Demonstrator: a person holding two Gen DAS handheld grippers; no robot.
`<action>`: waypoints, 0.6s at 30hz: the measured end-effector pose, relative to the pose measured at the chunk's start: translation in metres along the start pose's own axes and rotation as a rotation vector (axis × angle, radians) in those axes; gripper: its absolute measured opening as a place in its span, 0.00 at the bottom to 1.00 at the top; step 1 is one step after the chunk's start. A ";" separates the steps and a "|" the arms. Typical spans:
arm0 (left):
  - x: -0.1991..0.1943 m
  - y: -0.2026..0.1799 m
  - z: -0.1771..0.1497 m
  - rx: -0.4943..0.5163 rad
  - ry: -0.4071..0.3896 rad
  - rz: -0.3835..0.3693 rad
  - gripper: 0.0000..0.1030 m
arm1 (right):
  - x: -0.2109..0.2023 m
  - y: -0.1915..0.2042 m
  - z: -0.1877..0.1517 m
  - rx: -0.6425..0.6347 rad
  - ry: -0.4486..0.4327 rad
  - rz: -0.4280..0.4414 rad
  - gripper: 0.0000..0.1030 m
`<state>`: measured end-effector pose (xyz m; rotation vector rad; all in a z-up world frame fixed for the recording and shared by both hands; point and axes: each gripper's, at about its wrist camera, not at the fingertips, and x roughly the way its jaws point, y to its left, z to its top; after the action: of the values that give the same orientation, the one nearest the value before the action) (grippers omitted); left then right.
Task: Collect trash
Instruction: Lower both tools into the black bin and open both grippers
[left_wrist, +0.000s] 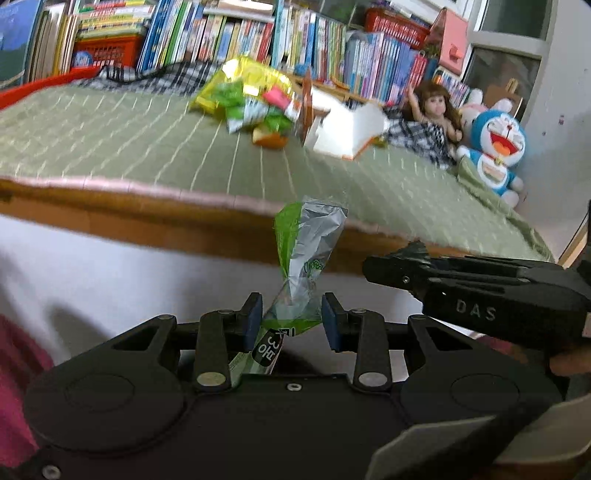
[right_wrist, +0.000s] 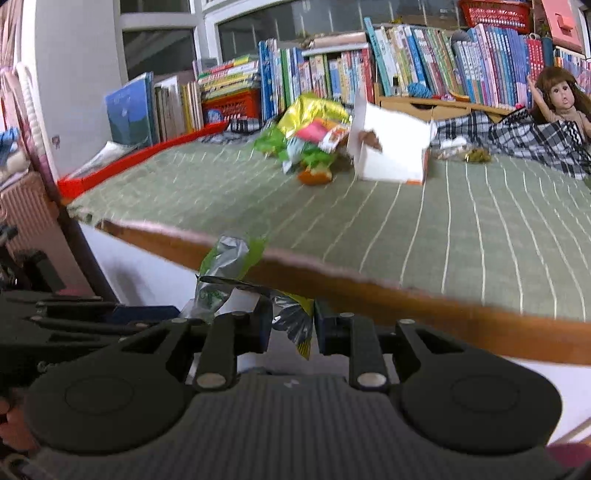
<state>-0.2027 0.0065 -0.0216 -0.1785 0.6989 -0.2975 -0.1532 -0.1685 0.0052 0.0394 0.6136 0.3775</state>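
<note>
green and silver foil fills the foreground of the left wrist view – a twisted snack wrapper (left_wrist: 295, 291) stands up between the blue pads of the left gripper (left_wrist: 291, 321). the left pad touches the wrapper's lower end, the right pad seems a little apart from it, so i cannot tell whether the tongs really pinch it or only cradle it. just to its right, the dark nose of the right gripper (left_wrist: 388, 271) pokes in sideways, with "das" printed on its body.

from the right wrist view, the right gripper (right_wrist: 291, 325) has its pads narrowly spaced around a crumpled piece of silver, green and yellow foil (right_wrist: 293, 323); the foil fills most of the gap, though a firm pinch cannot be confirmed. the green and silver wrapper (right_wrist: 225, 266) shows up and to the left of it, near the bed edge.

beyond both grippers runs the wooden edge of a bed (left_wrist: 122, 221) covered by a green mat with pale stripes (right_wrist: 461, 221). farther back on the mat lies a pile of trash (left_wrist: 251, 99) – yellow, green and pink packets – with a white open carton (left_wrist: 347, 129) just beside it on the right. a checked cloth (right_wrist: 517, 140) lies behind, a doll (left_wrist: 436, 110) and a blue cat plush (left_wrist: 495, 147) sit at the far right, and a long row of books (right_wrist: 406, 62) lines the back.
</note>
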 end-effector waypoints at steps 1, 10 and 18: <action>0.002 0.001 -0.004 -0.002 0.014 0.006 0.32 | 0.001 0.001 -0.005 0.003 0.012 -0.002 0.29; 0.035 0.012 -0.035 -0.026 0.147 0.057 0.32 | 0.025 -0.002 -0.046 0.075 0.134 -0.028 0.29; 0.073 0.020 -0.056 -0.053 0.252 0.100 0.32 | 0.056 -0.008 -0.080 0.112 0.259 -0.057 0.29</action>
<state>-0.1817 -0.0020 -0.1131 -0.1568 0.9629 -0.2074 -0.1535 -0.1622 -0.0927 0.0805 0.8894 0.2945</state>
